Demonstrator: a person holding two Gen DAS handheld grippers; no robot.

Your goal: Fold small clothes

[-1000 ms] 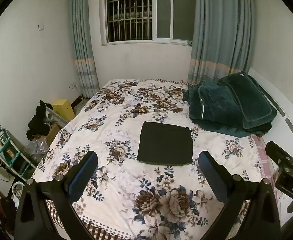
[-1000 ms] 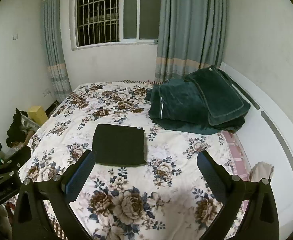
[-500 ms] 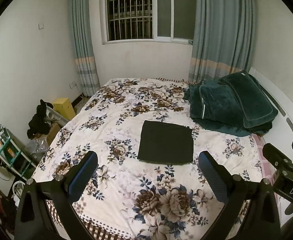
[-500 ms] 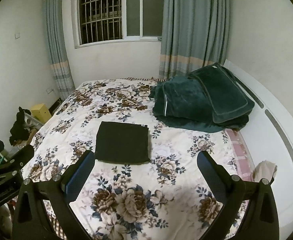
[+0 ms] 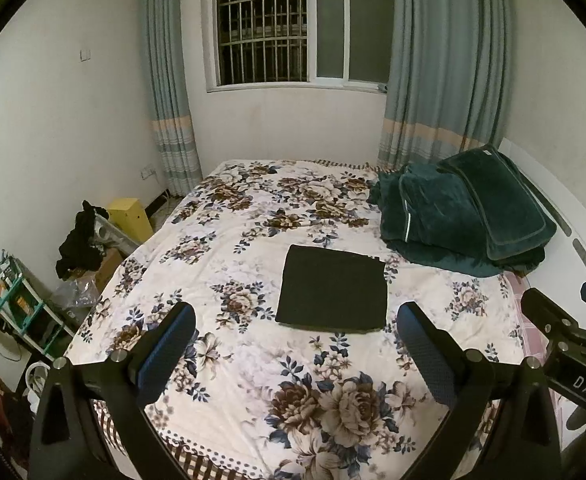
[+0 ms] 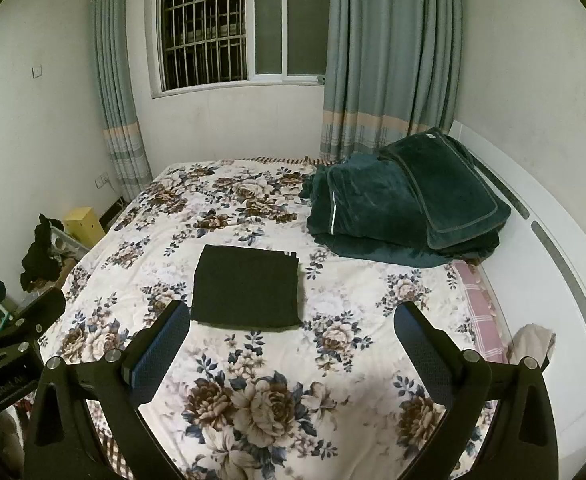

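Folded black garment point(image 5: 332, 287) lies flat mid-bed on the floral bedspread point(image 5: 229, 248), dark green blanket point(image 5: 461, 216) heaped to its right. Left gripper point(image 5: 296, 350) and right gripper point(image 6: 293, 346) hover above, jaws spread, empty.

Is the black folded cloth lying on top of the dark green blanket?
No, the black folded cloth lies flat on the floral bedspread, apart from the dark green blanket piled near the headboard.

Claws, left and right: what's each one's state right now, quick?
Left claw: open, holding nothing, above the floral bedspread.
Right claw: open, holding nothing; the folded black garment lies flat beyond it.
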